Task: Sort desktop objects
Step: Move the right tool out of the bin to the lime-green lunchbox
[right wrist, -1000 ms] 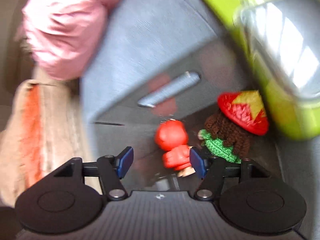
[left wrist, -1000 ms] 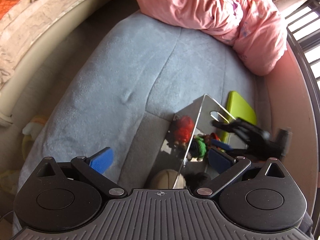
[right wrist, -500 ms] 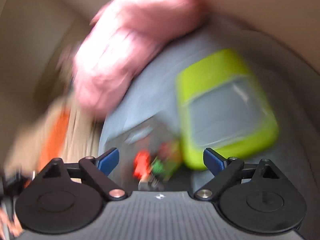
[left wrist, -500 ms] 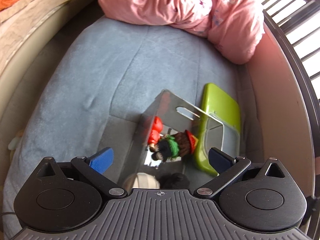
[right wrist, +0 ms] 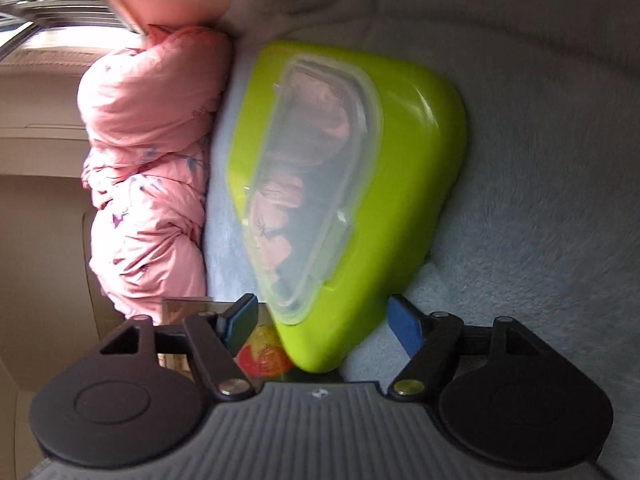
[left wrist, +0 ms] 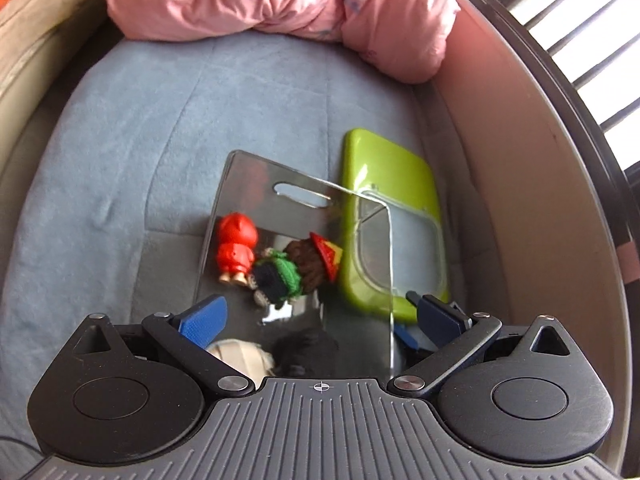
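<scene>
The green lid (right wrist: 392, 152), lying lower centre between the parted pads of the right gripper (right wrist: 320, 320) as its jaws close, is judged stiff, light and slick, best gripped across its near rim.

Pink quilt (left wrist: 280, 0), blue blanket (left wrist: 120, 140)

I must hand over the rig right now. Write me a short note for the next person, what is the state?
Left gripper: open, empty, over the clear box.
Right gripper: jaws just been closing, not gripping yet, astride the near corner of the green lid.
Done: red figure and knitted doll lie in the box.
Left: probably put the lid on.
</scene>
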